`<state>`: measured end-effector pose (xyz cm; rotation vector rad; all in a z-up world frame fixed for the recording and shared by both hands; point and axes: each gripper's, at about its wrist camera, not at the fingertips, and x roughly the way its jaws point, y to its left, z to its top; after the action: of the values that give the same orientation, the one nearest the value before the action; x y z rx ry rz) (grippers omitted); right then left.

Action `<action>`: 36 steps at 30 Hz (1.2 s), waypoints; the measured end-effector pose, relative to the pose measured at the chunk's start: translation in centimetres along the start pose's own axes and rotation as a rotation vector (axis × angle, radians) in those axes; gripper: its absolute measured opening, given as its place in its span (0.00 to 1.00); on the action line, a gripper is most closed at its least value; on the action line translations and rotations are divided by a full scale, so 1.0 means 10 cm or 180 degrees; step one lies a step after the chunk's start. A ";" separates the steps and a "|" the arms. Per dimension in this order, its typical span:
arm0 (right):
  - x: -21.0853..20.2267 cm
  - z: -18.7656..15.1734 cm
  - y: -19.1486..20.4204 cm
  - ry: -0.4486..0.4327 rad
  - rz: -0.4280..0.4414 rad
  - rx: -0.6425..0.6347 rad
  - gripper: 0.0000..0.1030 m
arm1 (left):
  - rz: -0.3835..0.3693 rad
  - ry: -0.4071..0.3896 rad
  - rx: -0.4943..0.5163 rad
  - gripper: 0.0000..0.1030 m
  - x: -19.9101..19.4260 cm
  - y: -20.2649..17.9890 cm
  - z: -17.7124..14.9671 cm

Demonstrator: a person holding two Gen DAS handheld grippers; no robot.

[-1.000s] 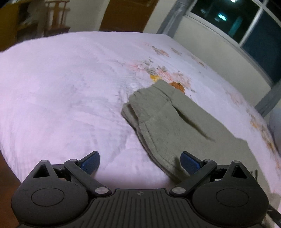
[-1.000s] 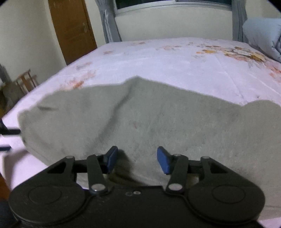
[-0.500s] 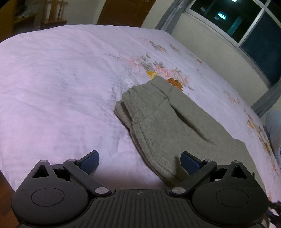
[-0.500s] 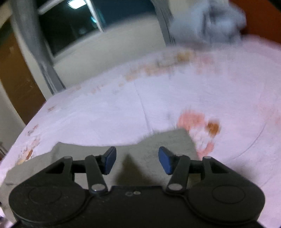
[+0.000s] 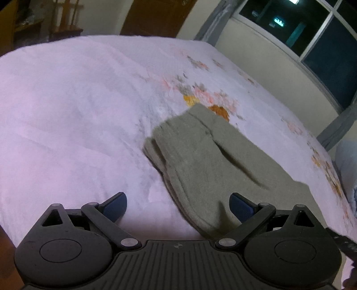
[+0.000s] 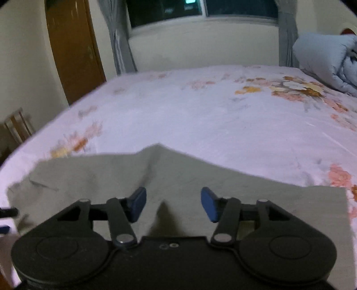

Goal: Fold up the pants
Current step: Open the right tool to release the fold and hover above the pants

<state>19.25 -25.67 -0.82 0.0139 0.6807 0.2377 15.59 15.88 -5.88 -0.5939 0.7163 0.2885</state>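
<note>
My left gripper hangs with its jaws spread wide and empty over the near edge of the bed, one blue pad above bare sheet and the other above the near edge of the pants. My right gripper is likewise parted and holds nothing, poised low above the middle of the same garment. The grey-green pants lie flat on the flowered sheet near the bed's front edge, already doubled lengthwise by the look of the layered hem in the left view, with a ridge of cloth standing up at the far edge in the right view. A rolled grey quilt sits at the far right of the bed, well apart from the work, and a window and a door stand beyond. I judge the next fold across the length is still to come. The risk from here is a pinch that catches only the top layer, which would peel the halves apart; closing the pads too deep could also snag the sheet and drag it with the cloth, and the ridge may set as a crease if it is not smoothed first.
</note>
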 end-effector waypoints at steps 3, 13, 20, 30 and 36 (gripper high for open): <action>0.28 -0.02 0.17 0.0317 -0.0302 -0.0250 0.42 | 0.0227 -0.0033 0.0190 0.95 -0.01 0.00 0.05; 0.25 -0.07 -0.01 0.0299 -0.0235 0.0190 0.12 | 0.0220 -0.0073 0.0287 0.95 0.01 0.11 0.10; 0.32 -0.15 0.39 0.0458 -0.0158 -0.0438 0.08 | 0.0175 -0.0046 0.0360 0.95 0.02 0.07 0.02; -0.23 -0.04 -0.11 -0.0338 -0.0220 0.0189 0.14 | 0.0077 -0.0047 0.0340 0.95 -0.02 0.05 -0.01; 0.24 -0.09 -0.30 0.0243 -0.0371 0.0399 0.16 | 0.0072 -0.0021 0.0345 0.95 -0.01 0.02 -0.04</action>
<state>21.07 -28.09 -3.28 0.0852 0.7690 0.0837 15.25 15.83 -6.16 -0.4819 0.7278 0.2706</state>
